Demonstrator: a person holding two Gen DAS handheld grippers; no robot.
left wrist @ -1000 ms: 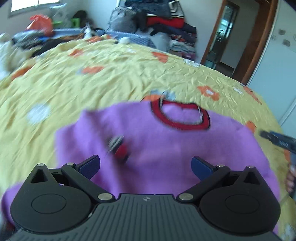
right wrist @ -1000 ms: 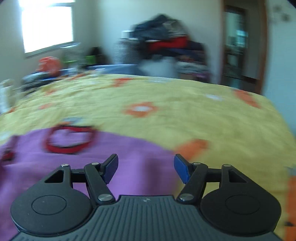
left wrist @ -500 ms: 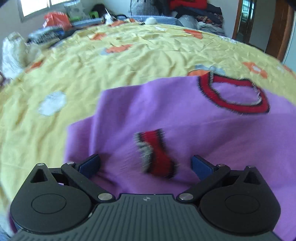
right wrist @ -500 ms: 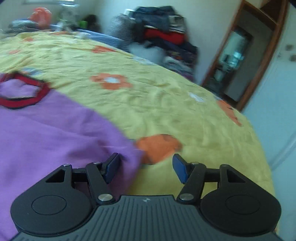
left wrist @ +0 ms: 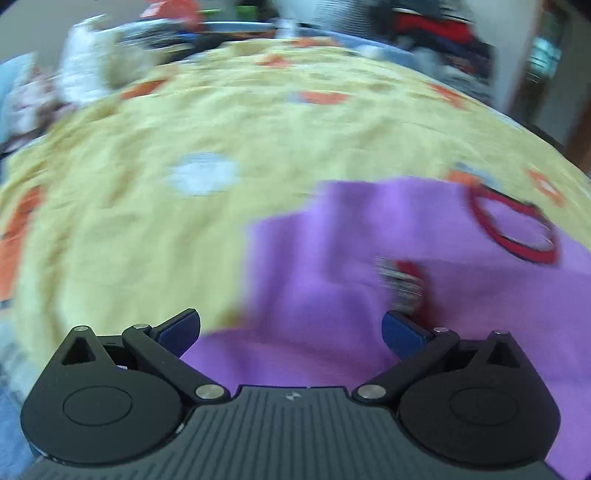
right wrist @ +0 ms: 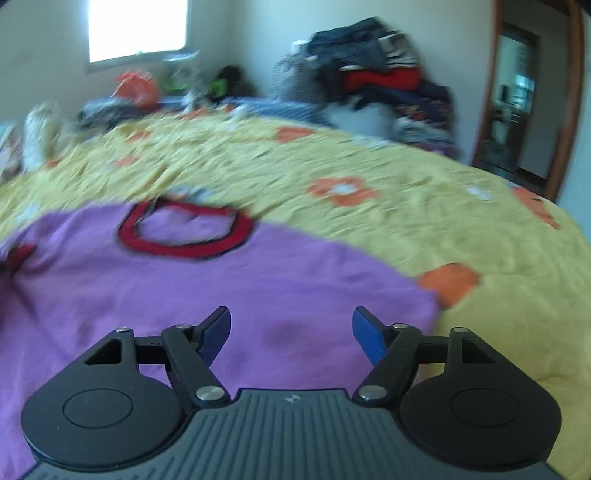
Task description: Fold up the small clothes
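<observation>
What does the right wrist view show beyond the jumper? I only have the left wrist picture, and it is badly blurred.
Observer: The purple jumper's right edge ends just before an orange flower on the yellow bedspread.
Operator: Is the right gripper holding cloth?
Observer: No. The right gripper is over the jumper with its jaws opening and nothing pinched between them.
Operator: Anything behind the bed?
Observer: A window at upper left, and a tall pile of clothes beside a wooden door frame.
</observation>
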